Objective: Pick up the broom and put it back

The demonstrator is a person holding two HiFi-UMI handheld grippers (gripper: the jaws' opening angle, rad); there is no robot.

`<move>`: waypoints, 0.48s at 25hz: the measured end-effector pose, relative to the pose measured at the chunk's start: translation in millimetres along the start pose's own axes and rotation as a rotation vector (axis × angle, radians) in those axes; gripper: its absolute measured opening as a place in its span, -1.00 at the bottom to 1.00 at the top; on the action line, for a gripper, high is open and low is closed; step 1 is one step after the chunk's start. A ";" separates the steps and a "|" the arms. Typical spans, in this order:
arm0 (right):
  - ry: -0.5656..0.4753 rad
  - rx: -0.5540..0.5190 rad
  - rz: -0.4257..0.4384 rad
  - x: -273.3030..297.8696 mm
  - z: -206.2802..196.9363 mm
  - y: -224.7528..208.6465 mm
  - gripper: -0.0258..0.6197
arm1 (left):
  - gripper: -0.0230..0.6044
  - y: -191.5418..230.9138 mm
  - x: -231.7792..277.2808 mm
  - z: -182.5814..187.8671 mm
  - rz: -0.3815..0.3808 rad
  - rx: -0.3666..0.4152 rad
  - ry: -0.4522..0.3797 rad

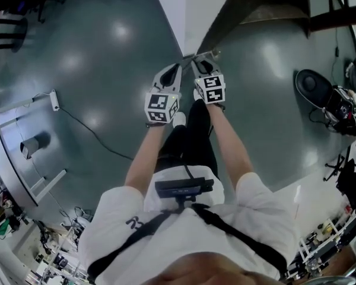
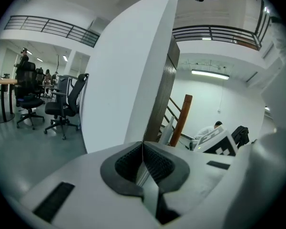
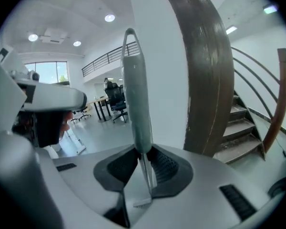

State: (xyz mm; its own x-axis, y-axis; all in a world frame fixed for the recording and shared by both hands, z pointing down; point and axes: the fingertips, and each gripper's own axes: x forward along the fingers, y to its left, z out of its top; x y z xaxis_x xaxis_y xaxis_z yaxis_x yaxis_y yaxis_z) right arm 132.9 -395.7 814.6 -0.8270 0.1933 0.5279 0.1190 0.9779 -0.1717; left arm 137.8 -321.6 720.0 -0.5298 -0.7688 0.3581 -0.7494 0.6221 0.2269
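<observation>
The broom's grey-green handle (image 3: 136, 104) stands upright between the pads of my right gripper (image 3: 143, 159), which is shut on it; its hanging loop (image 3: 130, 32) tops it. The brush end is hidden. In the head view the right gripper (image 1: 203, 61) and the left gripper (image 1: 173, 70) are held side by side close to the wall corner, a thin stretch of handle (image 1: 197, 55) across their tips. My left gripper (image 2: 143, 149) has its pads pressed together with nothing held between them.
A white wall corner (image 1: 187, 16) is straight ahead, with a dark wooden staircase (image 3: 243, 137) to its right. Office chairs (image 2: 62, 104) and a table stand at the left. A power strip and cable (image 1: 77, 120) lie on the grey floor, and a black round base (image 1: 311, 85) sits at the right.
</observation>
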 end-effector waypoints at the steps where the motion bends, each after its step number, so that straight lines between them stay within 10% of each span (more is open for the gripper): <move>1: -0.023 0.013 -0.013 -11.5 13.9 3.4 -0.62 | -0.89 -0.2 -6.2 9.4 0.006 0.008 -0.012; 12: -0.334 -0.022 -0.063 -150.8 182.3 57.7 -0.62 | -0.89 -28.2 -78.0 138.2 0.006 0.096 -0.121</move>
State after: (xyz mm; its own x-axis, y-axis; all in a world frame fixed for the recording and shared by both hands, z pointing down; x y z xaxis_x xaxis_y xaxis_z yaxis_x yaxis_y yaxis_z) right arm 164.3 -382.9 573.4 -0.9669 0.1000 0.2347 0.0714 0.9893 -0.1274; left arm 145.4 -299.6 560.5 -0.5743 -0.7807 0.2462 -0.7772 0.6145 0.1356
